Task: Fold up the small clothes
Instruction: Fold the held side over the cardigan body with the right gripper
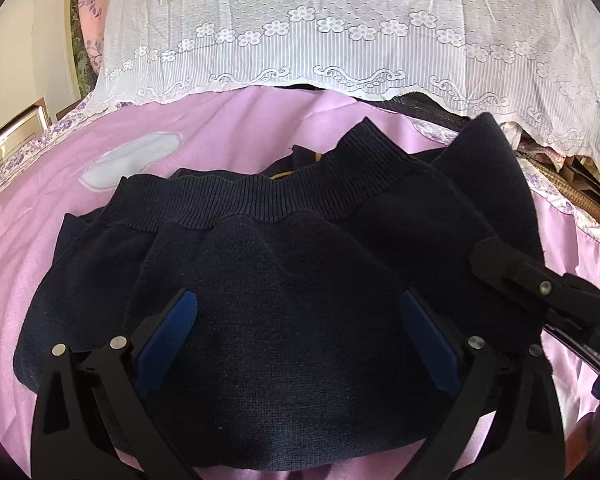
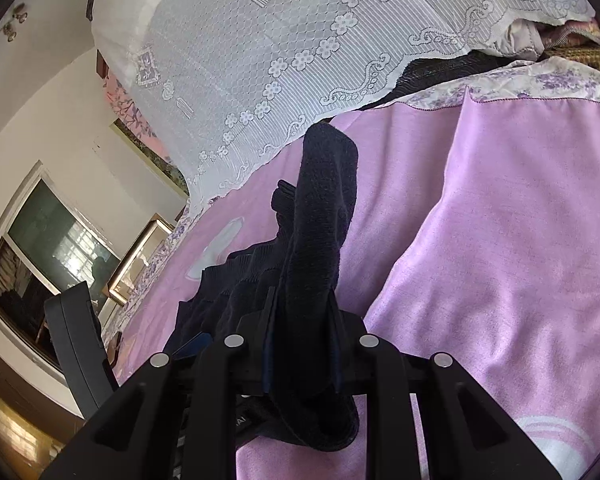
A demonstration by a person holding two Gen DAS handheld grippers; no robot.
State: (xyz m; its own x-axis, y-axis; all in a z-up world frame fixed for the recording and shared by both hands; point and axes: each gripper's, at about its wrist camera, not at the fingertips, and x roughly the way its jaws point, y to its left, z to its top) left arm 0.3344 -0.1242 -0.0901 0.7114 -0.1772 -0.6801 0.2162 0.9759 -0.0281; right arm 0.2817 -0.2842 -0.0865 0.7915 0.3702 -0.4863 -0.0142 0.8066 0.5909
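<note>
While clamped at one side, navy knit sweater (image 1: pixel 268 280) lying mid-bedspread (image 1: pixel 40 208), ribbed hem toward lace-draped far edge, long axis running left-right. Right gripper (image 2: pixel 302 344) pinched tight on lifted sleeve (image 2: pixel 324 208) at sweater's right side. Left gripper (image 1: pixel 298 336) spread wide over body, nothing gripped, nearer the bulk. Count: one sweater, two grippers, one lace cover (image 1: pixel 340 20).
</note>
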